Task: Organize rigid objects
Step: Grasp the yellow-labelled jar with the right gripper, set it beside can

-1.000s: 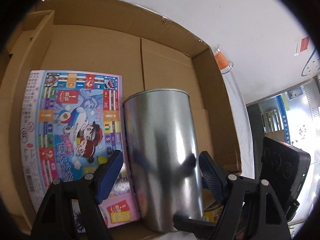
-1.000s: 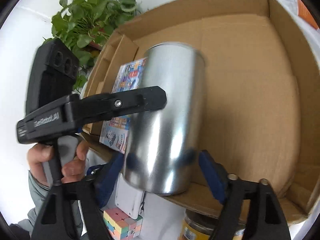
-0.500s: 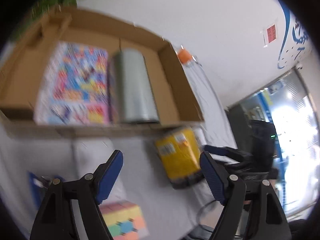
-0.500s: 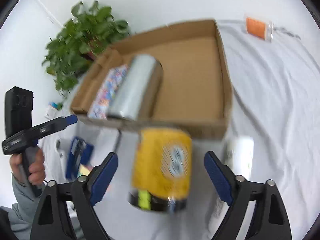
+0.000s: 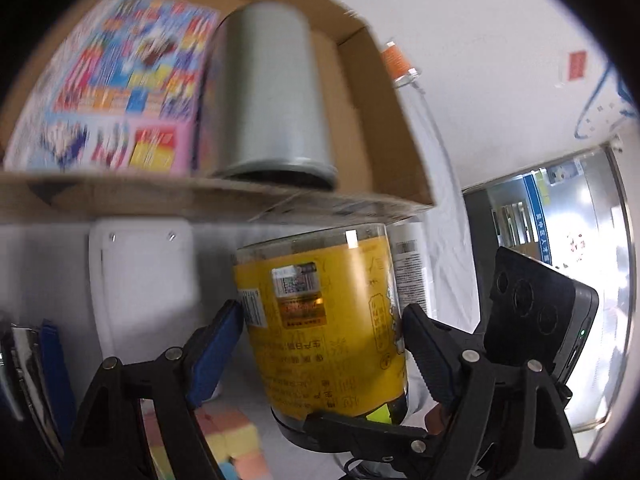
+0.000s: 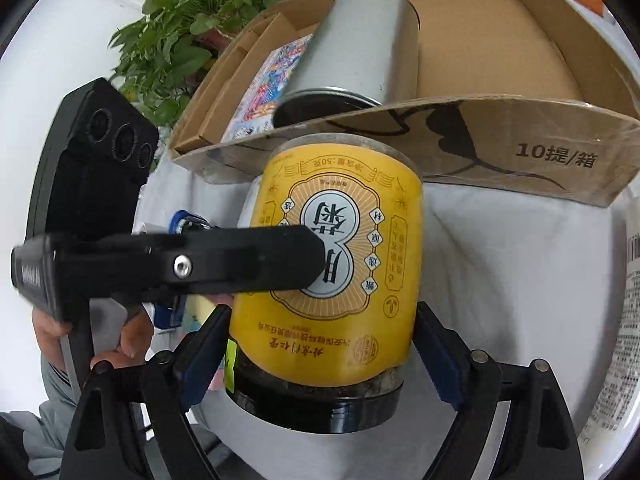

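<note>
Jaws of the left gripper [image 5: 322, 340] are opening, and the yellow jar [image 5: 324, 320] stands between them in the left wrist view; the blue pad on one side sits just beside the label and the black finger on the other seems to touch it, though I cannot tell whether either presses. Beyond the jar lies the cardboard box [image 5: 224, 200], holding a colourful game box [image 5: 116, 92] and a silver can [image 5: 268, 100] on its side, both blurred. A white flat object [image 5: 140, 280] and a colour cube [image 5: 236, 444] sit on the table near the jar.

Through the right wrist view, the right gripper [image 6: 320, 348] is likewise opening around the same jar [image 6: 340, 264], its pads flanking the lower label just above the black lid (the jar stands upside down, lid on the cloth). One finger of the left gripper crosses the jar's front here, held by a hand [image 6: 116, 332]. A potted plant [image 6: 192, 28] stands behind the box.

What matters next: the jar's long axis is upright and runs away from both sets of jaws, with the box wall just behind it. Both grippers bracket it, so either could probably take it; the right looks more squarely centred.
</note>
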`<state>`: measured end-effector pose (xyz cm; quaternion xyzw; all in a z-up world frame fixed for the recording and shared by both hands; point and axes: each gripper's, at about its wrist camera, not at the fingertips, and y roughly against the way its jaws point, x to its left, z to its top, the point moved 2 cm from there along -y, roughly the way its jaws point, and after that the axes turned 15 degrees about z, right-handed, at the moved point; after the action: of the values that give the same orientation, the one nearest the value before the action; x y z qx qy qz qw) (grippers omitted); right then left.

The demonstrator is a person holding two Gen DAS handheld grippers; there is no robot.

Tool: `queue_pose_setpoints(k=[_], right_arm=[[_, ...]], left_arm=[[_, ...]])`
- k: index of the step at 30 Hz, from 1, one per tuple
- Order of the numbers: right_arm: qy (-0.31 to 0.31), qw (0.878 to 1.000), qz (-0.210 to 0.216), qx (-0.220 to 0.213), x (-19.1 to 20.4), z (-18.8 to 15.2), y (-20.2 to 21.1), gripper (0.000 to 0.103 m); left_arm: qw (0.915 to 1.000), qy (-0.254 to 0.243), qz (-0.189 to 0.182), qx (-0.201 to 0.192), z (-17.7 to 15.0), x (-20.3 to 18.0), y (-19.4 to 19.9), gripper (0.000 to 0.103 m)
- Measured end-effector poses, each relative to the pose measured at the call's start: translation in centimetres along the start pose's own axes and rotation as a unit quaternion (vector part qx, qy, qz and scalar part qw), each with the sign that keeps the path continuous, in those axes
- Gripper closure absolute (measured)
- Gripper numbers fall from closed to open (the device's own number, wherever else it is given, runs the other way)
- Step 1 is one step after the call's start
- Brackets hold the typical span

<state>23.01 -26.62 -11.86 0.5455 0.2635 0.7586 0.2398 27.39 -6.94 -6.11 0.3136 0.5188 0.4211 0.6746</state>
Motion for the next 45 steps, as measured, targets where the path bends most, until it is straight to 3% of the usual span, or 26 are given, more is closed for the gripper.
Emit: queue_pose_setpoints(k=[3,5,9,12,15,21,22,25,27,31,35,39,43,45], right_arm=[[0.029,0.999,-0.008,-0.034,2.5,0.4,2.4,0.016],[0.061,0.995,-0.014,-0.076,4.8,1.5,5.4,0.016],[0.118,0.981,-0.028,-0.151,8.3,5.0,11.9,0.016],[0.13,0.976,-0.038,-0.173,8.8,7.5,14.3,0.016],[0.117,0.978,-0.039,-0.168,6.9,9.2,14.9,0.016],[0.048,0.991,-0.034,-0.117,0.6,10.4,9.7,0.016],[0.035,0.993,-0.035,-0.104,-0.9,10.3,8.5,0.015],[0.01,0.992,0.001,-0.124,-2.8,10.4,8.0,0.014],[0.017,0.992,-0.016,-0.122,-2.8,10.6,7.9,0.017],[0.01,0.993,-0.055,-0.105,-3.3,10.8,6.8,0.018],[-0.001,0.995,-0.061,-0.085,-4.2,11.7,4.8,0.016],[-0.002,0.996,-0.074,-0.059,-4.4,11.0,4.4,0.016],[0.002,0.994,-0.073,-0.078,-4.8,10.7,6.1,0.017],[-0.004,0.994,-0.073,-0.081,-5.2,10.8,6.2,0.023]], left_arm=[[0.9974,-0.038,-0.003,-0.062,1.6,-3.6,4.3,0.022],[0.9907,-0.078,0.001,-0.111,3.7,-7.0,7.7,0.022],[0.9809,-0.124,-0.001,-0.15,8.1,-11.2,10.7,0.022],[0.9831,-0.12,-0.007,-0.139,11.2,-11.7,9.4,0.022],[0.9885,-0.104,-0.013,-0.109,11.8,-9.8,7.2,0.022],[0.9979,-0.06,0.004,-0.024,13.0,-5.6,-0.5,0.022],[0.9991,-0.036,-0.015,-0.019,13.3,-4.7,-1.1,0.022],[0.9991,-0.038,-0.007,-0.02,13.9,-4.5,-1.3,0.023],[0.9978,-0.054,0.034,-0.016,13.8,-4.5,-2.0,0.023],[0.9985,-0.046,0.03,-0.004,14.4,-4.6,-3.1,0.023],[0.9965,-0.07,0.045,0.011,13.8,-5.1,-4.0,0.025],[0.9953,-0.074,0.062,0.005,13.5,-5.4,-3.8,0.031],[0.9942,-0.076,0.073,-0.021,12.1,-4.7,-1.6,0.031],[0.9932,-0.077,0.076,-0.043,10.8,-4.3,0.0,0.031]])
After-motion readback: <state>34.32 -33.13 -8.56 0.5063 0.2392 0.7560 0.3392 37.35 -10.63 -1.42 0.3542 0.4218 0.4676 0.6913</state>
